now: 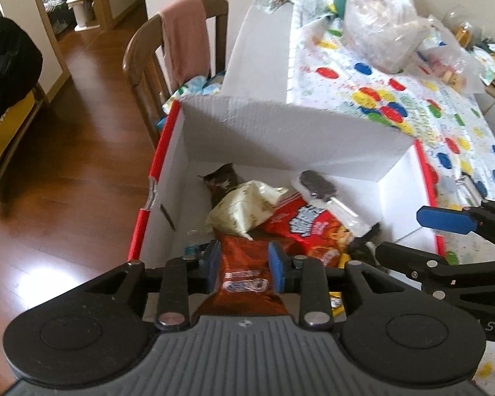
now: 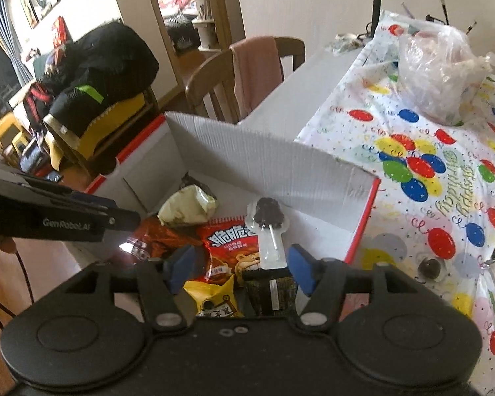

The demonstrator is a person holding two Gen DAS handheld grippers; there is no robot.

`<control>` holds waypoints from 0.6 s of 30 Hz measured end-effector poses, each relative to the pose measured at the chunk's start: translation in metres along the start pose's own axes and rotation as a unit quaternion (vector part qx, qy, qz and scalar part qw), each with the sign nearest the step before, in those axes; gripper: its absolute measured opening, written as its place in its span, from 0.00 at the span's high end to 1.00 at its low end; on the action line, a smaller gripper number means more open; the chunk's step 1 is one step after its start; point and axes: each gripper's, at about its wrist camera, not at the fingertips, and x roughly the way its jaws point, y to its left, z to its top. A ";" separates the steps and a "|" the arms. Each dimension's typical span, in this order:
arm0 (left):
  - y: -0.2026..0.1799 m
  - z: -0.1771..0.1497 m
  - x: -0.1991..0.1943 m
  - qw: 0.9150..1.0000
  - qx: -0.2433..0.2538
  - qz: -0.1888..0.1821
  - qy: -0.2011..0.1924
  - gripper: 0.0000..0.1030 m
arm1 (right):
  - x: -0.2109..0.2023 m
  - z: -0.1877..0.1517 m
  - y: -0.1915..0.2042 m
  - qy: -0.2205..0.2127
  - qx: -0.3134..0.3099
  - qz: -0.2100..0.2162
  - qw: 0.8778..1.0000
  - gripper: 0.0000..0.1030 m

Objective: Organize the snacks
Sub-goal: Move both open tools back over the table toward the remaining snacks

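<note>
Table (image 2: 412, 231), covered by a balloon-print cloth, carries the white cardboard box (image 1: 280, 132) with red outer walls at its near corner; flaps stand open.

Box contents, a loose pile: red snack bag (image 2: 234, 244) in the middle, pale yellow-green pouch (image 1: 244, 211) behind it, dark wrapper (image 1: 219, 178) at the far wall, small yellow packet (image 2: 214, 293) and dark packet (image 2: 270, 287) nearest the right gripper, chocolate lollipop (image 2: 268, 227) in clear wrap lying on top.

Left gripper (image 1: 247, 264): closed on the brown Oreo pack (image 1: 244, 274), blue pads pressing its two sides. Pack's long axis runs straight ahead along the fingers, far end over the pile. Judgement: pack is above the box interior, release should drop it in.

Right gripper (image 2: 239, 265): jaws spread, holding nothing, hovering over the near end of the box; lollipop stick points back toward it.
</note>
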 end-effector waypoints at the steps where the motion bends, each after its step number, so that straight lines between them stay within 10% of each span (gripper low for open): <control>1: -0.003 0.000 -0.004 1.000 0.002 -0.003 -0.004 0.70 | -0.004 0.000 -0.001 -0.004 0.002 0.001 1.000 0.40; 7: -0.024 -0.002 -0.025 0.999 0.018 -0.014 -0.033 0.38 | -0.030 -0.003 -0.009 -0.029 0.014 0.003 0.999 0.32; 18: -0.080 0.000 -0.043 0.995 0.050 -0.054 -0.069 0.30 | -0.079 -0.019 -0.050 -0.075 0.051 -0.013 0.996 0.09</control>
